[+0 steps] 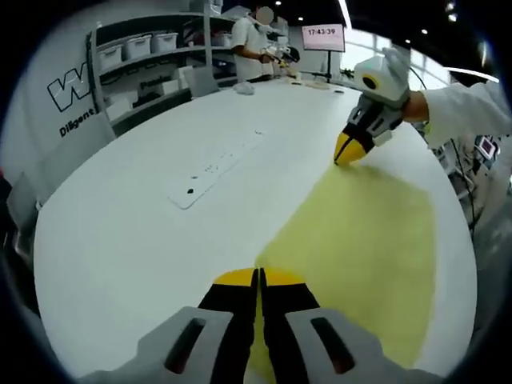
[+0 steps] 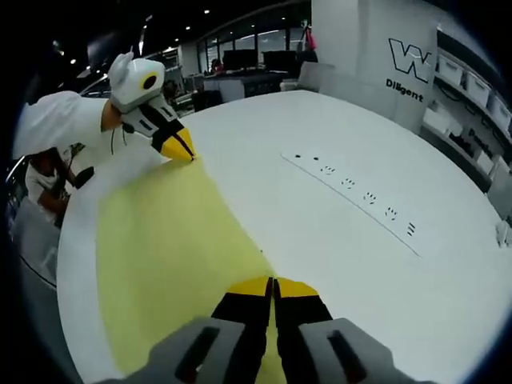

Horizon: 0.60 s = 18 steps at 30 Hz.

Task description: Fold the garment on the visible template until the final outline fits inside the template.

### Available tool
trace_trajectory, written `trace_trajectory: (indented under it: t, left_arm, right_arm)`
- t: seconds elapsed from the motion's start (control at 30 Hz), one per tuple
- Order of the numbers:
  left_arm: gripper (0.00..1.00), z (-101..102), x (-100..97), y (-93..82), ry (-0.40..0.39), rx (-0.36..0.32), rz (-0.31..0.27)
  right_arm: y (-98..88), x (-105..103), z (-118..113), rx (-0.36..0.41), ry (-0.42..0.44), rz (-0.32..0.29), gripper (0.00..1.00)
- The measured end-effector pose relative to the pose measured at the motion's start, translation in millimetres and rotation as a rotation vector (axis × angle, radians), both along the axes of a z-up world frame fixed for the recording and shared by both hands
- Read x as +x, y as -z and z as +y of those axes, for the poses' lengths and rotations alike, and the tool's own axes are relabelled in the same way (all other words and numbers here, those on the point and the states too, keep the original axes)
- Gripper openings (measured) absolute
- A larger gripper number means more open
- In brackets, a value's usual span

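A pale yellow garment (image 1: 364,240) lies flat on the white table (image 1: 128,240), stretched between both grippers. My left gripper (image 1: 258,276) rises from the bottom of the left gripper view, its yellow-tipped jaws pressed together on the garment's near corner. Across the cloth, my right gripper (image 1: 344,158) pinches the far corner, held by a white-sleeved arm. In the right gripper view the garment (image 2: 160,248) spreads to the left; my right gripper (image 2: 272,284) is shut on its near edge and the left gripper (image 2: 186,154) grips the far corner. No template outline can be made out.
A flush socket strip (image 1: 214,170) (image 2: 352,190) runs along the table beside the garment. Shelves with white bins (image 1: 136,48) stand behind the table, where a person (image 1: 252,44) works near a monitor (image 1: 322,36). The table's edge (image 2: 76,264) curves close to the cloth.
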<state>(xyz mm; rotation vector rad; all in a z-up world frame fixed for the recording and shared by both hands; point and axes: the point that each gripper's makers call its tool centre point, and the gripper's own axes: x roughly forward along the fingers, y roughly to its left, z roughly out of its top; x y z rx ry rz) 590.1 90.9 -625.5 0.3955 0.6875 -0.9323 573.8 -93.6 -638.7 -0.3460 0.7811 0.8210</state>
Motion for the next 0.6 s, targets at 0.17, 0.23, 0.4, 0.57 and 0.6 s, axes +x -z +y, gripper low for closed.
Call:
trace_trajectory:
  t: [0.17,0.23,0.4,0.57,0.6]
  left_arm:
    - [0.00,1.4,-0.7,22.2,-0.017,0.078,-0.003]
    - [0.00,1.2,0.6,25.0,-0.026,0.090,-0.009]
    - [0.00,1.2,0.9,30.3,-0.038,0.092,0.004]
    - [0.00,8.2,0.4,31.4,-0.067,0.107,0.015]
    - [0.00,9.3,0.5,31.3,-0.068,0.109,0.015]
  right_arm:
    - [13.4,-1.9,2.9,-0.042,-0.011,-0.007,0.00]
    - [16.6,-1.4,2.7,-0.050,-0.011,-0.006,0.00]
    - [22.0,-2.3,1.5,-0.066,-0.010,0.000,0.00]
    - [23.4,-1.3,-6.0,-0.094,0.017,0.005,0.03]
    - [23.2,-1.3,-6.8,-0.094,0.019,0.005,0.04]
